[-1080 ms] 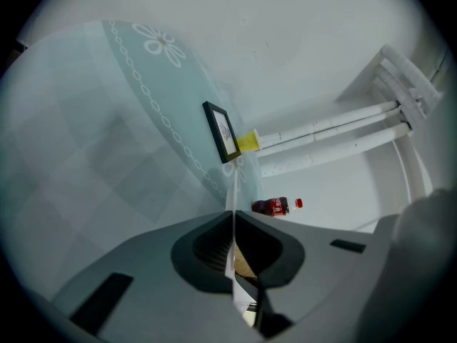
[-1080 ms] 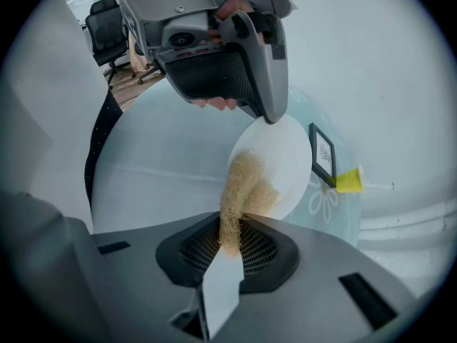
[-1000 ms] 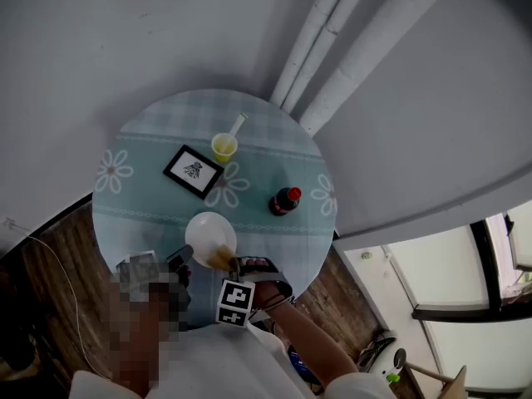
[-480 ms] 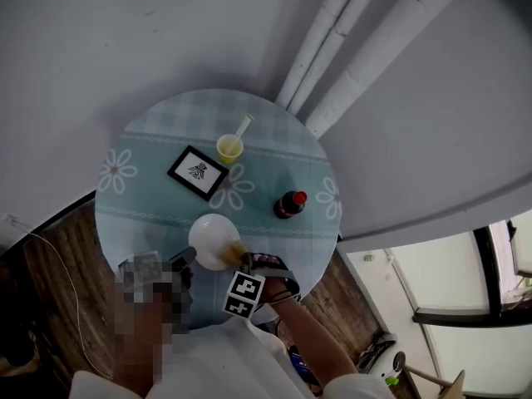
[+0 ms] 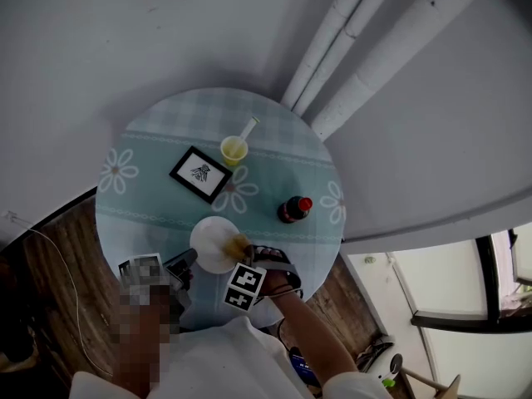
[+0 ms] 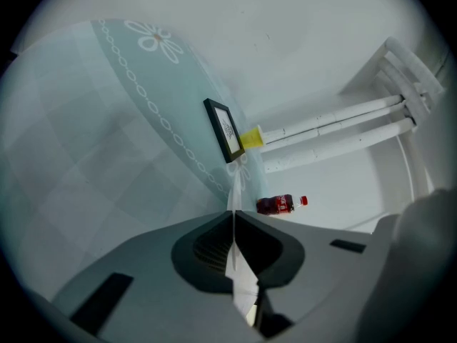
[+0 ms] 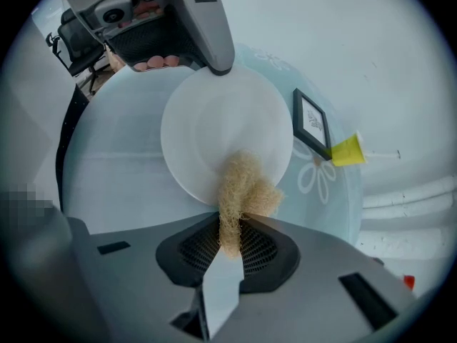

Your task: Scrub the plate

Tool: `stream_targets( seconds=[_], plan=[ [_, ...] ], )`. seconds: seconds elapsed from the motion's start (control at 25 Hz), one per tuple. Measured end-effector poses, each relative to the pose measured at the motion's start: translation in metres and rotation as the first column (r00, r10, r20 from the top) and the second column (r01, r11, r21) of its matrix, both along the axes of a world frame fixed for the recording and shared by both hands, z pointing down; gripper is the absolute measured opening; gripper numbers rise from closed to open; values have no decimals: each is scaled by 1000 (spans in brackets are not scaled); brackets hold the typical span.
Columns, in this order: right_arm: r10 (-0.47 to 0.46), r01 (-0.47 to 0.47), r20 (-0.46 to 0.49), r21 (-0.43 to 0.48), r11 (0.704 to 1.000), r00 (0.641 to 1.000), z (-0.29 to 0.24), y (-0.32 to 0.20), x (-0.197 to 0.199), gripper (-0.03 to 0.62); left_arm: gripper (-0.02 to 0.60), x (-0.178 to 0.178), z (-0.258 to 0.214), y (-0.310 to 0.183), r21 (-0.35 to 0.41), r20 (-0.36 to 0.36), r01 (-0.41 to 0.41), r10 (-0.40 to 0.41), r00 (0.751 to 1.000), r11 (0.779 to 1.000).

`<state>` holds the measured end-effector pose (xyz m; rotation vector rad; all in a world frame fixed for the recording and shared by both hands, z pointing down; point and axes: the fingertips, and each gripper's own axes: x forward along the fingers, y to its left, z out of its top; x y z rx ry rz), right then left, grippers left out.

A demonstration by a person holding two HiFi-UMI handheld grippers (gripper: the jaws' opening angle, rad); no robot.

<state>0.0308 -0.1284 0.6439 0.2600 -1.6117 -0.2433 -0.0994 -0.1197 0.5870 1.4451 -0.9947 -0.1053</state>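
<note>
In the head view, the round table [image 5: 158,214] with its teal checked cloth fills the middle of the frame, and a white daisy [image 5: 119,171] is printed near its left edge. At the lower left of the table, the left gripper [image 5: 184,262] reaches in from the near edge. Its 2 jaws are pressed together on the rim of the white plate [image 5: 208,238]. The left gripper view shows that rim edge-on as a thin white line [image 6: 233,195] pinched between the tips.

Just above the plate, a black picture frame [image 5: 201,174] lies flat. To its right stands a yellow cup [image 5: 234,150] with a straw [image 5: 248,128].

The plate sits on the cloth near the lower edge of the table. A tan fibrous scrubber [image 5: 239,245] rests on the plate's right side. The right gripper [image 5: 249,260] comes in from the lower right, its 2 jaws clamped on the scrubber. In the right gripper view, the tuft [image 7: 243,191] sticks out from between the jaws onto the near rim of the plate [image 7: 221,113].

Further right stands a dark bottle [image 5: 293,209] with a red cap. White pipes [image 5: 324,40] run toward the upper right.
</note>
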Motion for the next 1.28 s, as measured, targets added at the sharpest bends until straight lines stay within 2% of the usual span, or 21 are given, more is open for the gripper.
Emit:
stream_targets(
  seconds=[0.6, 0.84, 1.08, 1.28],
  plan=[
    [-47, 47, -8, 25, 999, 999, -1, -38, -17, 67, 15, 0, 0, -3, 14, 25, -58, 57, 998, 998],
    [-65, 66, -23, 29, 997, 998, -2, -45, -25, 67, 15, 0, -2, -5, 22, 27, -55, 55, 998, 998],
    [-83, 82, 17, 27, 996, 996, -8, -49, -46, 67, 15, 1, -5, -5, 38, 6, -59, 59, 998, 998],
    [-126, 125, 40, 40, 991, 991, -15, -50, -65, 67, 15, 0, -6, -5, 54, 17, -70, 70, 997, 996]
  ],
)
